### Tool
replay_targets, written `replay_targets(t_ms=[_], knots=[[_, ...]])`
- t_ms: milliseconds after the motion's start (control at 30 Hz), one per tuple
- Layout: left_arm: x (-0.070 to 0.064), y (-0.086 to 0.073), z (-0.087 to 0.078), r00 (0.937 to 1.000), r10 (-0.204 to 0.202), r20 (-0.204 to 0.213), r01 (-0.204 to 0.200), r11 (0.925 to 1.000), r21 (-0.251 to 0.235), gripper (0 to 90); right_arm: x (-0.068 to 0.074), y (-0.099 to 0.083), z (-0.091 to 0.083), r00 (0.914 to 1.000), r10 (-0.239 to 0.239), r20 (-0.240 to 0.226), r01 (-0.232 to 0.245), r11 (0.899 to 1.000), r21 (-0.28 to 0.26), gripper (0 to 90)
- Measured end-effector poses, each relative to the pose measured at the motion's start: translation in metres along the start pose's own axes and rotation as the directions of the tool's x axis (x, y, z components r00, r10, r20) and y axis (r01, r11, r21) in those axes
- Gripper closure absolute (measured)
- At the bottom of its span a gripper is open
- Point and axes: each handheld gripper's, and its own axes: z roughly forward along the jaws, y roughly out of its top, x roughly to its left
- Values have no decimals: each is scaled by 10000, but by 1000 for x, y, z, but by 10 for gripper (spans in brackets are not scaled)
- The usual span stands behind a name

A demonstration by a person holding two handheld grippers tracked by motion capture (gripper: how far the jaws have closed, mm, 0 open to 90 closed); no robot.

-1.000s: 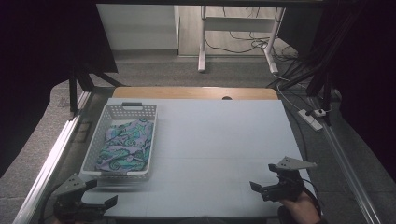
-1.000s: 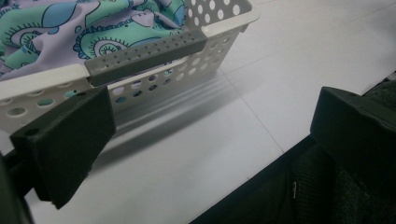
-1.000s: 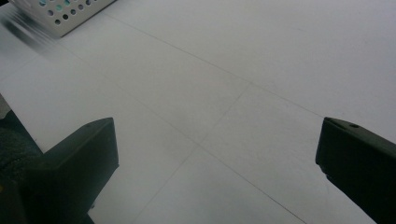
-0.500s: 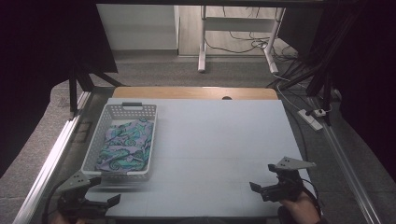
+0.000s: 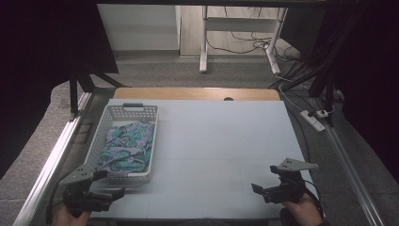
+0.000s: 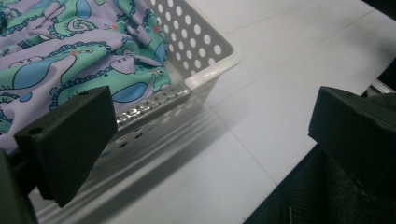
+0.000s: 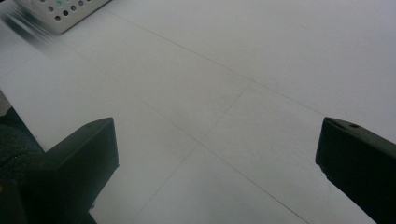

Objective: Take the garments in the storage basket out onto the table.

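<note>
1. Where the near edge of the table (image 5: 221,155) meets the bottom of the high view, the left gripper (image 5: 106,194) is held in the person's left hand (image 5: 66,217), just beside the near end of the white basket (image 5: 134,110) and not touching it.
2. In the left gripper view, the jaws of the left gripper (image 6: 210,140) are seen spread wide, with nothing held between them; the near corner of the basket (image 6: 219,51) and bare tabletop lie in the gap.
3. At the near right of the table, the right gripper (image 5: 263,190) is held in the right hand (image 5: 303,212), well apart from the basket, with its grey three-cornered plate (image 5: 294,165) on top.
4. In the right gripper view, the jaws of the right gripper (image 7: 217,154) are likewise seen wide apart and empty, over bare pale tabletop (image 7: 233,93); a corner of the basket (image 7: 70,11) is caught at the top left, blurred.
5. Farther in, the basket is set along the left side of the table, its long side running away from the person, a dark handle (image 5: 133,106) at its far end.
6. Inside the basket, a crumpled cloth (image 5: 127,146) printed in lilac, green and blue is lying; seahorse figures are made out on the cloth (image 6: 70,51) in the left gripper view.
7. Beyond the table, a grey floor (image 5: 188,75), cables (image 5: 291,75) and a power strip (image 5: 316,117) are seen.
</note>
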Motion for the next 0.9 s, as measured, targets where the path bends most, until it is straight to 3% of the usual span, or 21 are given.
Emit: replay_targets(t_ms=[200, 433, 633, 900], knots=[[4, 5, 5, 9992, -217, -350, 223, 9996, 181, 7, 0, 0, 0, 10000, -1, -26, 1, 10000, 8, 0], [10, 17, 15, 9948, -21, -1021, 83, 9981, 604, 2, 0, 0, 0, 10000, -38, -36, 38, 10000, 39, 0], [15, 28, 22, 9912, 60, -1322, 43, 9970, 775, 2, -1, 0, 0, 10000, 21, -66, -20, 10000, 71, 0], [19, 37, 28, 9909, 146, -1335, -16, 9953, 967, 3, 0, 0, 1, 10000, 1, -94, 0, 10000, 100, 0]])
